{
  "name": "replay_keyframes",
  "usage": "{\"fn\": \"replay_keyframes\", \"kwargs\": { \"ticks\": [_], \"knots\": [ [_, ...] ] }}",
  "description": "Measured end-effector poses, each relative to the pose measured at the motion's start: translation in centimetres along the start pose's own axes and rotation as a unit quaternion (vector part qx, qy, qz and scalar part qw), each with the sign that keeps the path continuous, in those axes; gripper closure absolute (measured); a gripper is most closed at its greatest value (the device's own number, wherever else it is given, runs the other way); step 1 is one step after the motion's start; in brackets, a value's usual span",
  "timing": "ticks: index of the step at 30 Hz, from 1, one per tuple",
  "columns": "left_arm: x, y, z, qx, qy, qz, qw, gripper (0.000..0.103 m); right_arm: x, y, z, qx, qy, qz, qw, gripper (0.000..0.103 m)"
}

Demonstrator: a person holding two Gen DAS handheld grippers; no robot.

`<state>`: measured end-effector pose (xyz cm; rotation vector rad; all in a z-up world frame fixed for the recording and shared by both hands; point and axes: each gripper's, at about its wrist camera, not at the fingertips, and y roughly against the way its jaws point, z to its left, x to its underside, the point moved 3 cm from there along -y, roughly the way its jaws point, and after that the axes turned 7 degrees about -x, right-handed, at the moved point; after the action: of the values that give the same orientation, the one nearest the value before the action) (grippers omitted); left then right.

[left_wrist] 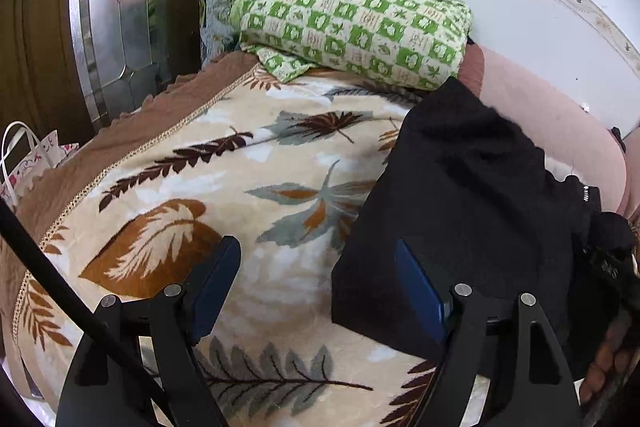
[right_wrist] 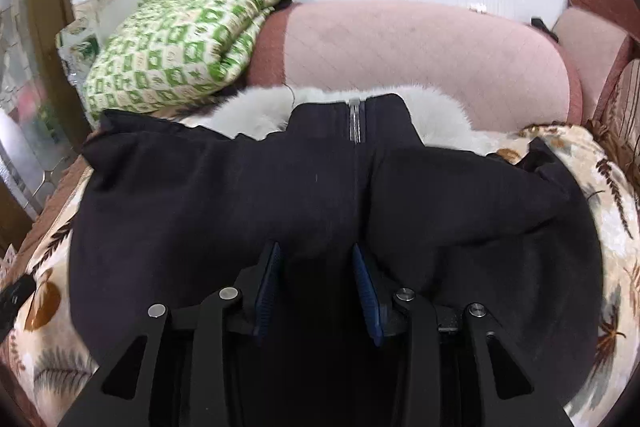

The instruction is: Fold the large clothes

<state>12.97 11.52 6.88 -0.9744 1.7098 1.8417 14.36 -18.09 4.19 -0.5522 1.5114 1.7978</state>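
on the leaf-print blanket (left_wrist: 240,163) the left gripper (left_wrist: 320,291) stands wide and empty beside the black coat (right_wrist: 280,195); over its zipped middle the right gripper (right_wrist: 316,283) is narrow, grip uncertain. coat looks unfolded, so folding seems barely begun.

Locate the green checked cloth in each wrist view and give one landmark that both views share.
Left wrist view: the green checked cloth lies top centre, beyond the leaf-print blanket.
Right wrist view: the same cloth lies upper left, behind the black coat.
Shared landmark: the pink bolster, directly right of the cloth in both.
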Motion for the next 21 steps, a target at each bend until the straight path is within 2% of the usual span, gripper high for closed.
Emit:
{"fn": "replay_keyframes", "kwargs": {
  "ticks": [4, 10, 14, 16, 18, 20, 21],
  "knots": [
    [0.2, -1.2, 0.1, -0.003, 0.002, 0.015, 0.9999, 0.025, -0.7, -3.0, -0.4, 0.022, 0.003, 0.018, 1.0, 0.063],
    [0.5, -2.6, 0.2, -0.012, -0.003, 0.03, 0.9995, 0.024, -2.4, -7.3, -1.1, 0.052, 0.018, 0.021, 0.998, 0.064],
    [-0.1, -3.1, -0.2, -0.017, -0.006, 0.026, 0.9995, 0.024, -3.4, -8.8, -1.2, 0.065, 0.02, 0.028, 0.997, 0.065],
    [-0.4, -3.3, -0.3, -0.02, -0.003, 0.02, 0.9996, 0.024, -3.4, -8.4, -0.6, 0.08, 0.039, 0.028, 0.996, 0.065],
    [-0.6, -3.5, -0.3, -0.005, 0.009, 0.018, 0.9998, 0.024, -3.7, -7.1, 0.1, 0.092, 0.054, 0.035, 0.994, 0.064],
    [-0.7, -3.8, -0.7, 0.01, 0.012, 0.019, 0.9997, 0.024, -4.6, -4.2, 0.9, 0.074, 0.045, 0.017, 0.996, 0.063],
    [-0.6, -4.2, -1.2, 0.006, 0.002, 0.022, 0.9997, 0.024, -5.1, -2.6, 1.3, 0.059, 0.037, -0.002, 0.998, 0.062]
  ]
}}
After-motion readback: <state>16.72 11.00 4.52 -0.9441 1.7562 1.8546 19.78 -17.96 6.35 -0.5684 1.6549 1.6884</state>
